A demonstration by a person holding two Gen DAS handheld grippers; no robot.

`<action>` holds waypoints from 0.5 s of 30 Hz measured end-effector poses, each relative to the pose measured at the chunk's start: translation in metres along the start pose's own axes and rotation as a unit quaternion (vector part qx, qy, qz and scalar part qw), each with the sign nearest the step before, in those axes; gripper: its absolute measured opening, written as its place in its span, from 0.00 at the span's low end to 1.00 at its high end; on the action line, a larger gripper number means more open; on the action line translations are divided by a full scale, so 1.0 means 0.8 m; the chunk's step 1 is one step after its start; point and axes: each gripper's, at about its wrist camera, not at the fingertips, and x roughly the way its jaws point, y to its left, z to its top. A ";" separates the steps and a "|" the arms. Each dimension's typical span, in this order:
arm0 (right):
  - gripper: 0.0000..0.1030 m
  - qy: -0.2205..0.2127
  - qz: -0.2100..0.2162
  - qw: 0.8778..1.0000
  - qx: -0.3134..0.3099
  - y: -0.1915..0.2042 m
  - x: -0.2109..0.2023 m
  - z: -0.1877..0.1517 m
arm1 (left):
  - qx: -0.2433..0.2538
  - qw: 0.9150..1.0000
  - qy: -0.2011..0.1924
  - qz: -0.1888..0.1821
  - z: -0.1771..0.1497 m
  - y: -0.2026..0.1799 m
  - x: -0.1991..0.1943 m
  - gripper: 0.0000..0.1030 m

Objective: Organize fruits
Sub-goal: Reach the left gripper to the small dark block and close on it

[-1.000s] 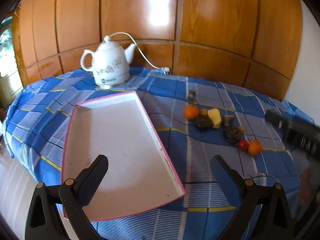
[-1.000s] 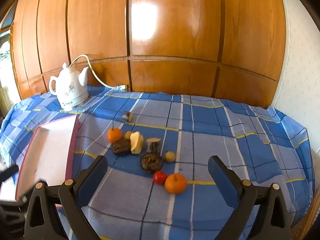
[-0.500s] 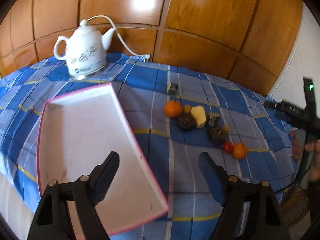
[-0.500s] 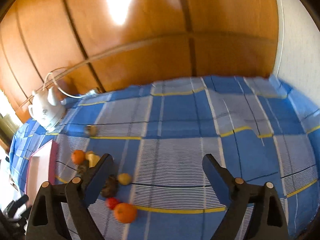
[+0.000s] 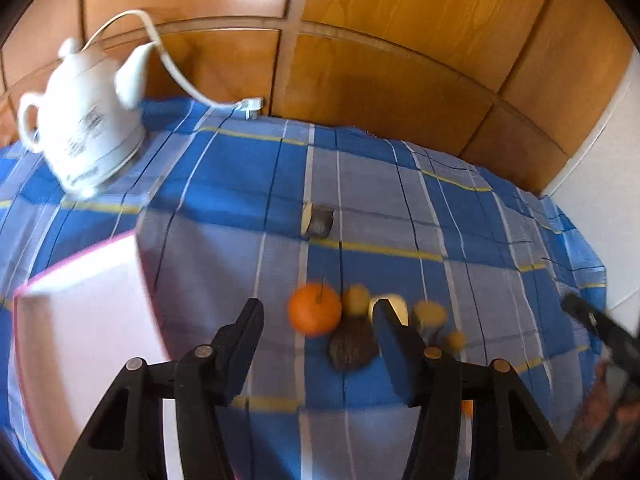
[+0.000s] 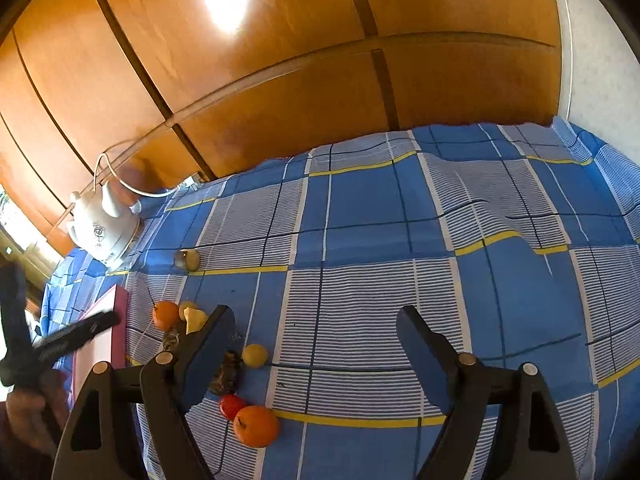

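A cluster of fruit lies on the blue checked cloth. In the left wrist view an orange [image 5: 315, 309] shows in the gap between the fingertips of my left gripper [image 5: 317, 314]. Its jaws are closing and the pads stand apart from the orange. Beside the orange lie a dark brown fruit [image 5: 352, 350], a small yellow fruit [image 5: 356, 294] and a pale yellow piece [image 5: 394, 303]. My right gripper [image 6: 316, 320] hangs over bare cloth, its jaws closing with nothing between them. A second orange [image 6: 256, 426], a red tomato [image 6: 231, 406] and a yellow ball-shaped fruit [image 6: 255, 355] lie at its lower left.
A white tray with a pink rim [image 5: 80, 320] lies left of the fruit. A white kettle [image 5: 84, 120] with a cord stands at the back left. A cut fruit piece [image 5: 318, 222] lies apart behind the cluster. Wood panelling backs the table. A hand [image 6: 28, 412] holds the left gripper.
My left gripper has swept right from over the tray to the fruit cluster, and its jaws have narrowed. The right gripper has rolled and swung right; the fruit now sits at its lower left.
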 end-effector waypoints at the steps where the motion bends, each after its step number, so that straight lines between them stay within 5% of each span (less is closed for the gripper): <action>1: 0.82 0.001 0.000 1.000 -0.002 0.001 0.001 0.000 | 0.006 1.000 0.001 0.004 0.010 -0.005 0.009 0.55; 11: 0.80 0.013 0.005 1.000 -0.005 0.005 0.007 -0.001 | 0.050 0.997 0.033 0.044 0.067 -0.027 0.101 0.52; 15: 0.80 0.014 0.006 1.000 0.001 0.001 0.008 0.001 | 0.038 0.996 0.057 0.050 0.077 -0.021 0.136 0.24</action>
